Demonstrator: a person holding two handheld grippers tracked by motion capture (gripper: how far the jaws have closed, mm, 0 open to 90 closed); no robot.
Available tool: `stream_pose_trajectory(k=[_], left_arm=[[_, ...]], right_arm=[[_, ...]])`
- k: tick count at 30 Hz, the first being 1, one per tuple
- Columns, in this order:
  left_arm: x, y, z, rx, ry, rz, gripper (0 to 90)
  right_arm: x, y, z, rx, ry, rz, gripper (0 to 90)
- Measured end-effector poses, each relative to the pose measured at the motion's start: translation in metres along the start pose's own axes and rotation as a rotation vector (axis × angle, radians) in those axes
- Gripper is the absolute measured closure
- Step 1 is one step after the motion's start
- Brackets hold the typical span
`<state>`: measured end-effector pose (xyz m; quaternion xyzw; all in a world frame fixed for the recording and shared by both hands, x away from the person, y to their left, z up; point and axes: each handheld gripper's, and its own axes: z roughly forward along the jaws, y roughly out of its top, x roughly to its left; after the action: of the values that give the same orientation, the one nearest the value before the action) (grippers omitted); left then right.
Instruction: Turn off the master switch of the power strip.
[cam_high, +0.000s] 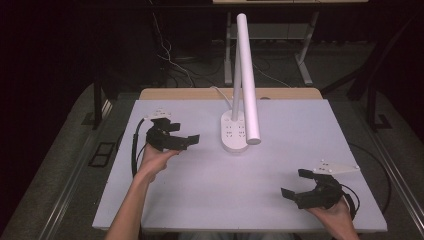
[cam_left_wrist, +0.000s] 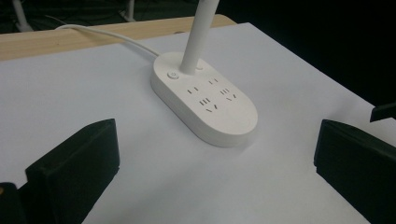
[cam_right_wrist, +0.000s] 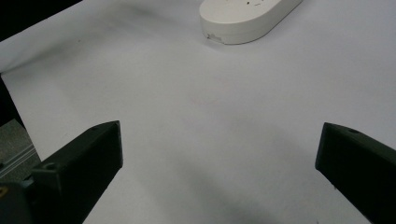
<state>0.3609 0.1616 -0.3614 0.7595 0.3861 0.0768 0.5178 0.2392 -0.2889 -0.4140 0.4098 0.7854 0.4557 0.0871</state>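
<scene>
Jaws of both grippers spread and empty, lamp base (cam_left_wrist: 205, 100) ahead, untouched, nearer left gripper (cam_high: 181, 135).

Desk lamp base (cam_high: 234, 131) stands on the table (cam_high: 210, 190) at centre frame, its cord (cam_high: 220, 94) running toward the upper edge. Left gripper (cam_high: 183, 135) lies just left of the base; right gripper (cam_high: 295, 185) sits lower right, well apart.

No legible text anywhere (lamp base (cam_left_wrist: 205, 105) shows unlabeled sockets).
</scene>
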Motion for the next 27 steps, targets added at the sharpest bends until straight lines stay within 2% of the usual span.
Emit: stream_pose_trajectory(k=[6,11,17,20,27], left_arm=[[-0.011,-0.009,-0.014,-0.01,0.005,0.025,0.0],[-0.018,-0.019,-0.022,-0.021,-0.004,0.024,0.0],[-0.026,-0.037,-0.03,-0.026,-0.015,0.029,0.0],[-0.03,-0.046,-0.034,-0.017,-0.006,0.044,0.0],[-0.035,-0.071,-0.039,-0.013,-0.018,0.038,0.0]], right_arm=[[0.0,0.0,0.001,0.004,-0.002,-0.003,0.0],[-0.001,0.0,0.001,0.002,-0.003,0.005,0.0],[0.0,-0.001,0.002,0.005,-0.004,0.001,0.0],[0.001,-0.001,0.003,0.008,-0.005,0.001,0.0],[0.001,-0.001,0.003,0.01,-0.004,-0.004,0.0]])
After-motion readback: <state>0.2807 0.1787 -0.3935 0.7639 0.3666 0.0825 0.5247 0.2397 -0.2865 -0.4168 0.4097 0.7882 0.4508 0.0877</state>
